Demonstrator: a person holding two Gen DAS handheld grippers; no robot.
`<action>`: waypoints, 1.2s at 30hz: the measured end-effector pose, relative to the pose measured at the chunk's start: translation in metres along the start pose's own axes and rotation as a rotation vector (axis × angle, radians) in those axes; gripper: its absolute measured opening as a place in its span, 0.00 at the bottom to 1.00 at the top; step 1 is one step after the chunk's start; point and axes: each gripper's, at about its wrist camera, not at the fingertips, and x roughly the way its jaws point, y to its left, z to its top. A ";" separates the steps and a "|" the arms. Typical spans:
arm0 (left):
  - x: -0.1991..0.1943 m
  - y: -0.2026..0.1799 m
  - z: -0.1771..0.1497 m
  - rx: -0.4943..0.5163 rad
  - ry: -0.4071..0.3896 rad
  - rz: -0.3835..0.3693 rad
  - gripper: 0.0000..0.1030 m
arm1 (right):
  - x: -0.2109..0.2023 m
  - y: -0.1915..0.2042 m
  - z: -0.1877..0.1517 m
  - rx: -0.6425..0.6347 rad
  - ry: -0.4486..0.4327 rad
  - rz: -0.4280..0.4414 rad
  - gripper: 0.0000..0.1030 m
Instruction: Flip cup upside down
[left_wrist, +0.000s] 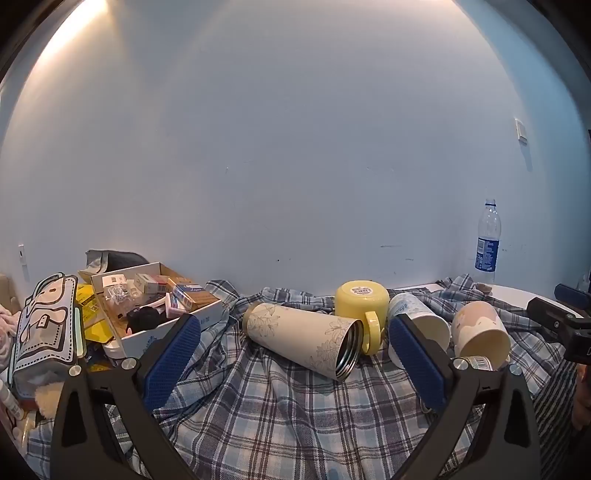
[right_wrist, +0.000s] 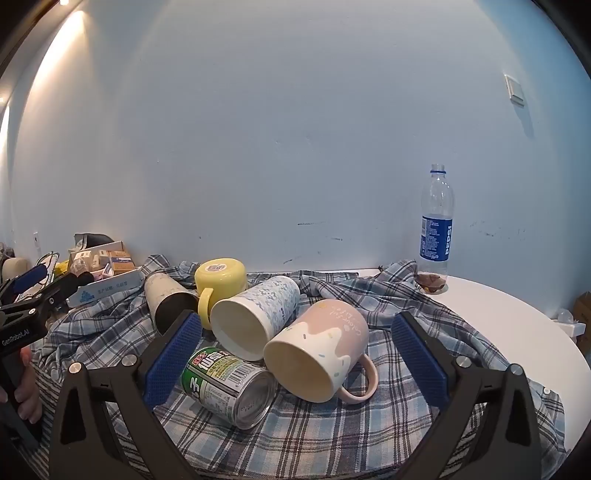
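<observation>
Several cups lie on a plaid cloth (left_wrist: 280, 406). A yellow mug (left_wrist: 362, 301) (right_wrist: 220, 275) stands upside down. A cream steel tumbler (left_wrist: 303, 338) (right_wrist: 166, 297) lies on its side. A white-and-blue cup (left_wrist: 421, 321) (right_wrist: 255, 314) and a pink-and-cream mug (right_wrist: 317, 347) (left_wrist: 480, 332) lie on their sides too, mouths toward me. My left gripper (left_wrist: 293, 363) is open and empty, in front of the tumbler. My right gripper (right_wrist: 295, 363) is open and empty, its fingers either side of the pink mug and a green can (right_wrist: 229, 380).
An open cardboard box (left_wrist: 162, 314) of small items and a pouch (left_wrist: 44, 332) sit at the left. A Pepsi bottle (right_wrist: 436, 225) stands at the back right on the white round table (right_wrist: 517, 321). A wall is close behind.
</observation>
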 end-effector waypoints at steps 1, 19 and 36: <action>0.000 0.000 0.000 0.000 0.001 0.000 1.00 | -0.001 0.000 0.000 -0.001 -0.004 0.000 0.99; -0.011 -0.001 0.003 -0.001 -0.076 0.012 1.00 | -0.006 0.001 0.003 -0.012 -0.029 0.005 0.90; -0.017 -0.003 0.003 0.037 -0.074 0.022 1.00 | -0.005 0.002 0.001 -0.017 -0.023 0.005 0.88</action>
